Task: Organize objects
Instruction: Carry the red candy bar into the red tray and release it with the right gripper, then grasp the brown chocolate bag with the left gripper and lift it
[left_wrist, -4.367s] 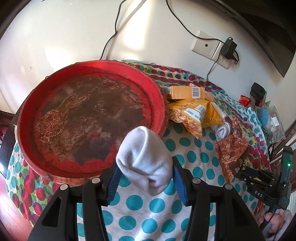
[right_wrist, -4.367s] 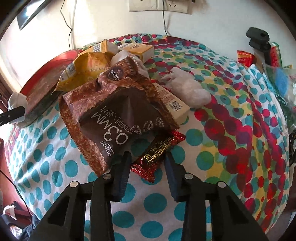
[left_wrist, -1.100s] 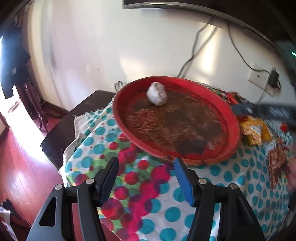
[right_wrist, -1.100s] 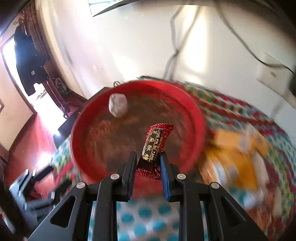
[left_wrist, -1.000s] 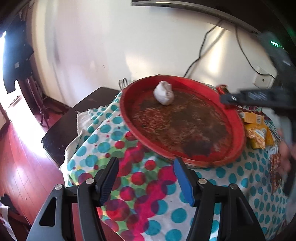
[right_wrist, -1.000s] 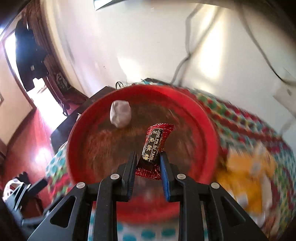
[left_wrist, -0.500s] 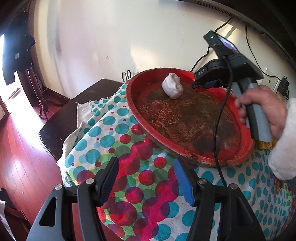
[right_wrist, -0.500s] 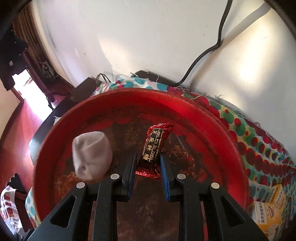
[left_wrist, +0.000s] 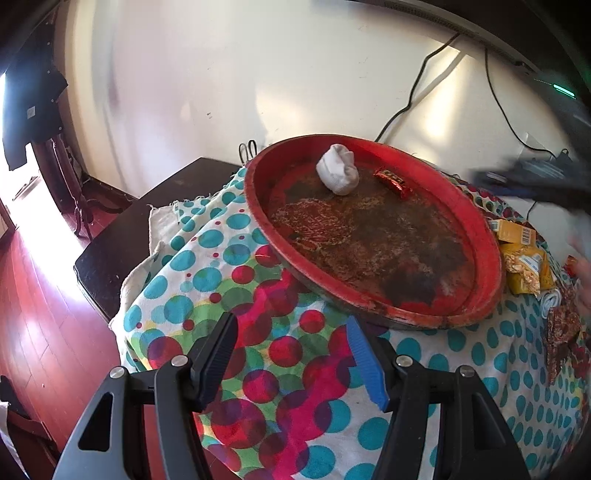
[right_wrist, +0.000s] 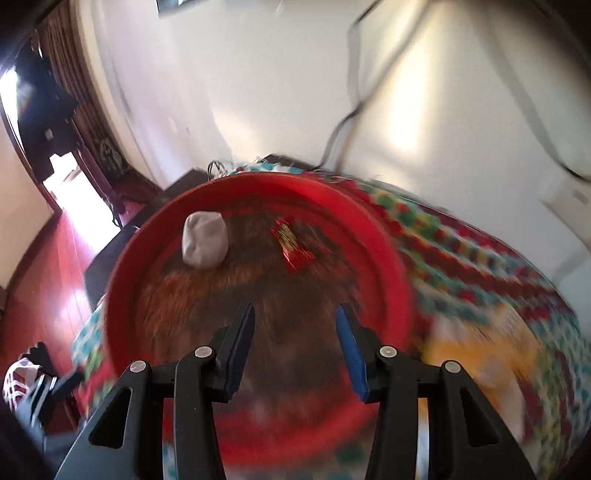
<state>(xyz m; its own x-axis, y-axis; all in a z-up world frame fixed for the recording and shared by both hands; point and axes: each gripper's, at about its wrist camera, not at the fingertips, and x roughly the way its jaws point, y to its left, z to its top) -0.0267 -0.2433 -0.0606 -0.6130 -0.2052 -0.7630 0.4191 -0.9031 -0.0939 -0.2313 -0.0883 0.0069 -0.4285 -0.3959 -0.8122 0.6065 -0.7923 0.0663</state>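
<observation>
I am counting 2 items lying in the red tray (left_wrist: 369, 295): rolled white sock (left_wrist: 338, 173) and red candy (left_wrist: 393, 182). Yellow snack packets (left_wrist: 524, 258) are waiting on the surface; left claw (left_wrist: 291, 354) is gaping empty, right claw (right_wrist: 295, 332) is opening, empty.

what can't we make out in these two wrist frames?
- Right wrist view: motion blur smears the snack packs; the printing on the red candy in the tray is unreadable.
- Left wrist view: the right gripper is a dark streak at the right edge, jaws not visible.
- Left wrist view: the brown packet is cut off by the fisheye edge.
- Left wrist view: the sock hides the tray floor behind it.
</observation>
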